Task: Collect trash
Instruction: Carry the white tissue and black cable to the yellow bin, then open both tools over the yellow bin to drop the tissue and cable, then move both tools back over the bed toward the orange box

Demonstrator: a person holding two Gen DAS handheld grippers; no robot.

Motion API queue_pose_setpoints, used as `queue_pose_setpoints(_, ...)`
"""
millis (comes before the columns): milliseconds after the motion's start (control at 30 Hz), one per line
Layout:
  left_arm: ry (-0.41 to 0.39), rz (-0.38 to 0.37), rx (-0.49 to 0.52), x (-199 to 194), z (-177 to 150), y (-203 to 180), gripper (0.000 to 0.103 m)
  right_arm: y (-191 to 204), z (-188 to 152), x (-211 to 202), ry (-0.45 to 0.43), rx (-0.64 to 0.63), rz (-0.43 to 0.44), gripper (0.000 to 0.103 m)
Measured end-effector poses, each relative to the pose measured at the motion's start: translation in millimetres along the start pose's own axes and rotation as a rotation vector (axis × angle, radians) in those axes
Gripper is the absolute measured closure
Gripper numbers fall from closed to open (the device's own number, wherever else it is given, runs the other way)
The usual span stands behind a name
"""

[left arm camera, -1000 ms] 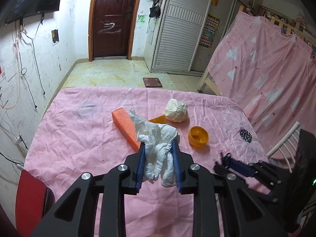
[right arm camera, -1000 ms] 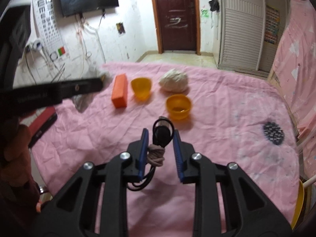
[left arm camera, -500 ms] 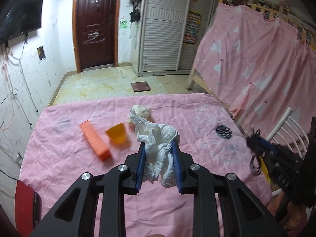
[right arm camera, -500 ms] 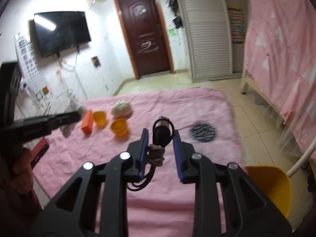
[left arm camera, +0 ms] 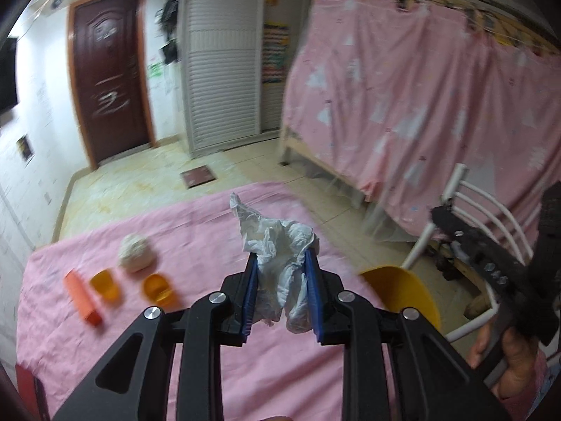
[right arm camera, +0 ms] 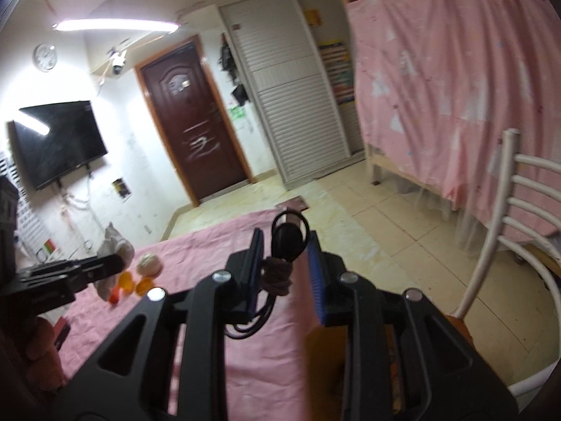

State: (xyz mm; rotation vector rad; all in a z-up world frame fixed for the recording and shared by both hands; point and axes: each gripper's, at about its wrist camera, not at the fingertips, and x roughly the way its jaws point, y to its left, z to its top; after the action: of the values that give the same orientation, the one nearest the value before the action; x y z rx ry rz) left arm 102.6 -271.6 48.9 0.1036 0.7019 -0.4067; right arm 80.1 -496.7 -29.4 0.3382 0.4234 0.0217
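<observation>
Left tongs [left arm camera: 282, 282]: squeezing the white tissue [left arm camera: 277, 242].
Right tongs [right arm camera: 285, 273]: pinching the black cord [right arm camera: 284, 242].
Change: both are swinging away from the pink surface [left arm camera: 140, 333] toward the yellow bin [left arm camera: 403, 291], lower right.

- The room is lit from above by a ceiling strip light [right arm camera: 115, 25], which is blown out to white glare.
- The white wall [right arm camera: 115, 147] beside it is overexposed.
- Motion blur is seen across both views; only the near black frames are rendered sharp.
- Straight lines are bowed, and dark vignetting is seen at the corners.
</observation>
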Motion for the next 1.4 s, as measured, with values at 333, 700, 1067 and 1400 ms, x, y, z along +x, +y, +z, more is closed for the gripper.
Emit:
queue_pose_setpoints(333, 0.086, -0.118, 0.045, 44.3, 7.2, -72.2, 0.085, -36.4, 4.7, -9.3, -0.037, 0.08, -0.08, 0.079)
queue_pose_setpoints(700, 0.192, -0.192, 0.075, 89.1, -1.8, -117.8, 0.061, -60.5, 6.0, -22.3, -0.082, 0.144, -0.101, 0.05)
queue_pose_setpoints(1067, 0.183, -0.167, 0.037, 85.7, -1.5, -95.5, 0.054, -56.5, 6.4, -20.4, -0.086, 0.137, -0.087, 0.05)
queue_pose_setpoints(1400, 0.143, -0.131, -0.005, 61.9, 3.6, -60.3, 0.053, -22.7, 1.7, -7.4, -0.05, 0.076, -0.041, 0.038)
